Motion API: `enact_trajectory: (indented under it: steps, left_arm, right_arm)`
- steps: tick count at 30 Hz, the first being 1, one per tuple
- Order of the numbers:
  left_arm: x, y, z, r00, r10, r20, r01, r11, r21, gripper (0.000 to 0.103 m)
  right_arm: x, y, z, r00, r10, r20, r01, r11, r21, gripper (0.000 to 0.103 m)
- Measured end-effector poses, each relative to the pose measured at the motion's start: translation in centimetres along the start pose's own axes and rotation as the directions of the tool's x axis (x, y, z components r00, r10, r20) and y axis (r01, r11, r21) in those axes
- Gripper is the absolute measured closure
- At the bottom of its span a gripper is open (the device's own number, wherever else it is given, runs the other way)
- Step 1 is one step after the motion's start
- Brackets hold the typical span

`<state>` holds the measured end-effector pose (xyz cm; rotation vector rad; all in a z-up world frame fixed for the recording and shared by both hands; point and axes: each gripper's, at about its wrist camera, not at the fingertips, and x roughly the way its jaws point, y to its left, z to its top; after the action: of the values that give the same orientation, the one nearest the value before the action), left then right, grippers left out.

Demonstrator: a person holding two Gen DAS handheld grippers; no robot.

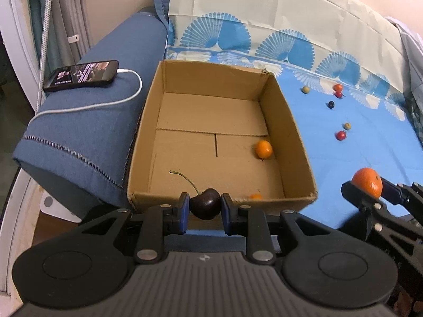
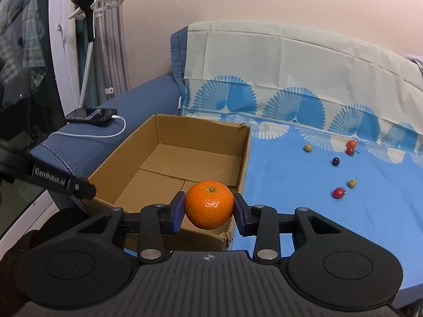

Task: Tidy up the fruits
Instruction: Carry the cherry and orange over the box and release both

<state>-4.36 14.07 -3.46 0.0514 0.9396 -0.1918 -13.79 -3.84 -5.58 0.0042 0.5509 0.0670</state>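
My left gripper (image 1: 205, 208) is shut on a dark cherry (image 1: 206, 204) with a long stem, held just before the near wall of the open cardboard box (image 1: 148, 121). One small orange fruit (image 1: 263, 149) lies on the box floor at the right; another orange bit (image 1: 255, 196) shows by the near wall. My right gripper (image 2: 208, 208) is shut on a mandarin (image 2: 208, 204), held over the box's near right corner (image 2: 227, 235). It also shows in the left wrist view (image 1: 367, 186). Several small fruits lie on the blue cloth: red (image 2: 339, 192), olive (image 2: 351, 183), dark (image 2: 336, 161).
A phone (image 1: 82, 75) on a white charging cable (image 1: 105, 103) lies on the blue sofa arm left of the box. More small fruits (image 2: 351, 146) sit at the back of the blue patterned cloth (image 2: 290, 185). A lamp stand (image 2: 87, 52) and curtain are at far left.
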Motion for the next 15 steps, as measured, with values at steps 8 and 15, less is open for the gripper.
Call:
enact_trajectory:
  steps: [8, 15]
  left_arm:
    - [3.2, -0.4, 3.1, 0.999, 0.038, -0.006, -0.038, 0.997, 0.062, 0.075]
    - [6.5, -0.5, 5.8, 0.998, 0.052, -0.028, -0.050, 0.996, 0.068, 0.075]
  right_arm:
    - [4.7, 0.1, 1.2, 0.999, 0.018, -0.040, -0.018, 1.000, 0.001, 0.063]
    - [8.9, -0.2, 2.3, 0.998, 0.031, -0.060, -0.031, 1.000, 0.000, 0.063]
